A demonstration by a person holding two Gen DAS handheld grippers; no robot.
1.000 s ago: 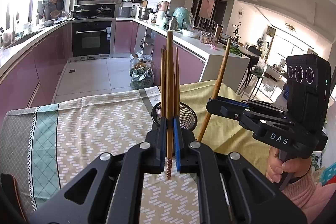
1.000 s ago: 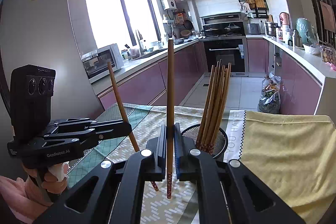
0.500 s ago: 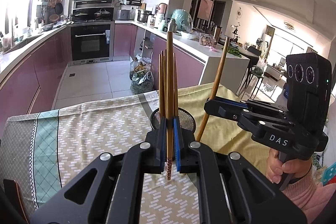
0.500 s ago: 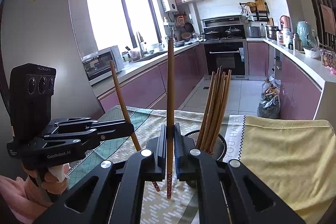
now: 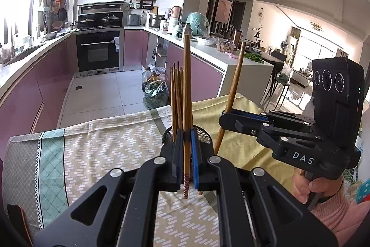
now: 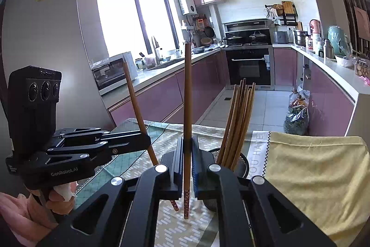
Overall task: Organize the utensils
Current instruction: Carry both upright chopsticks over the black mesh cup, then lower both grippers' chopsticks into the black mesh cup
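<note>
My left gripper (image 5: pixel 186 154) is shut on one wooden chopstick (image 5: pixel 186 89) held upright above the cloth. Right behind it stands a black mesh holder (image 5: pixel 204 133) with several chopsticks (image 5: pixel 175 96) in it. My right gripper (image 6: pixel 187 154) is shut on another upright chopstick (image 6: pixel 187 94); the holder (image 6: pixel 241 162) with its chopsticks (image 6: pixel 239 122) stands just right of it. Each gripper shows in the other's view: the right one (image 5: pixel 225 118) to the right of the holder, the left one (image 6: pixel 145 141) to the left, each with its chopstick tilted.
The table carries a patterned cloth (image 5: pixel 97 149) and a yellow cloth (image 6: pixel 312 168) on the right side. Beyond the table's far edge lies the kitchen floor, with purple cabinets, an oven (image 5: pixel 98 53) and bags (image 6: pixel 296 117) on the floor.
Both grippers have come a little closer to the mesh holder and lower, each still shut on its chopstick. The holder now sits partly behind the left gripper's fingers.
</note>
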